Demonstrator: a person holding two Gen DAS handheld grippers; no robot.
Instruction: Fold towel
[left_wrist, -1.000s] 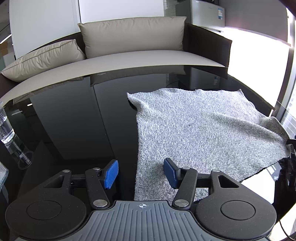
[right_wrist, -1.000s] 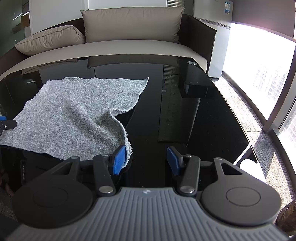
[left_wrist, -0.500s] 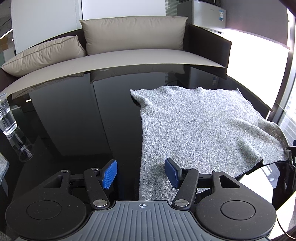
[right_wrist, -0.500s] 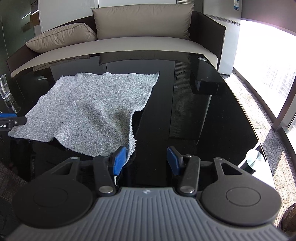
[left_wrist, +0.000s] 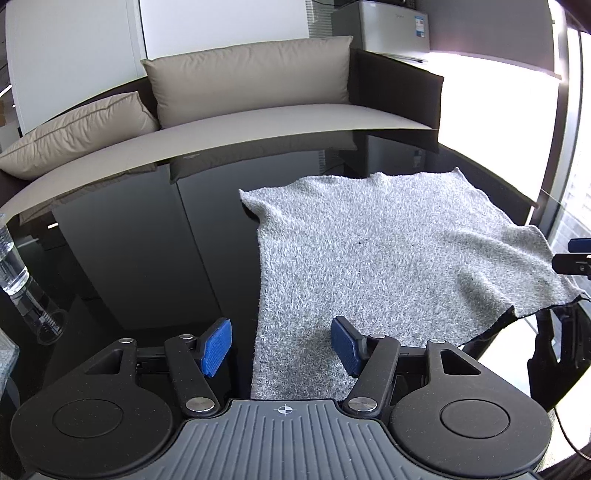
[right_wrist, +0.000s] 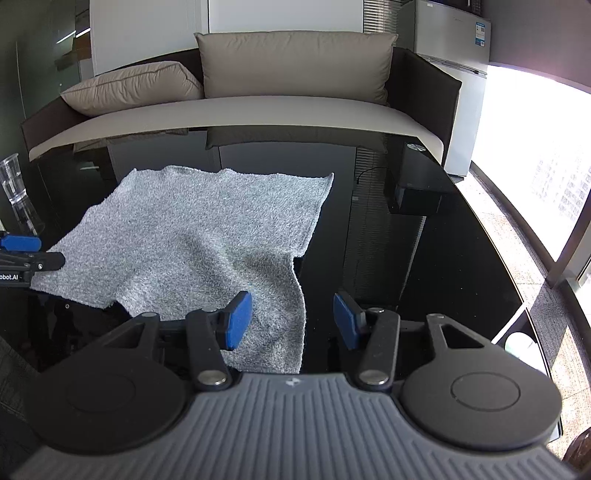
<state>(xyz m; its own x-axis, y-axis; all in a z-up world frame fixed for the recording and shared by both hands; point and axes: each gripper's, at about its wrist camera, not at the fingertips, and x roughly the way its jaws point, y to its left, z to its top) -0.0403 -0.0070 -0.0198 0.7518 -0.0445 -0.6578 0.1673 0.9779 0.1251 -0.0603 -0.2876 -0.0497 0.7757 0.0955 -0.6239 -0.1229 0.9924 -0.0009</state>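
Observation:
A grey towel (left_wrist: 388, 251) lies spread on the glossy black table (left_wrist: 147, 258), and its near edge hangs over the table's front edge. My left gripper (left_wrist: 280, 347) is open, its jaws still easing apart. The towel's near left corner lies between and under its blue pads (left_wrist: 216, 347), which do not press it. My right gripper (right_wrist: 291, 321) is open too. The towel's (right_wrist: 192, 236) near right corner droops between its pads (right_wrist: 238, 319), closer to the left one. Each gripper shows at the edge of the other's view: the right gripper (left_wrist: 576, 254) and the left gripper (right_wrist: 22, 254).
A clear plastic cup (left_wrist: 14, 266) stands at the table's left side. A small black box (right_wrist: 413, 195) sits at the far right of the table. A sofa with beige cushions (right_wrist: 295, 62) runs behind the table, with a fridge (right_wrist: 454, 74) and a bright window to the right.
The left jaws have widened a little. In the right wrist view the towel's drooping corner has shifted from beside the left pad to between the pads.

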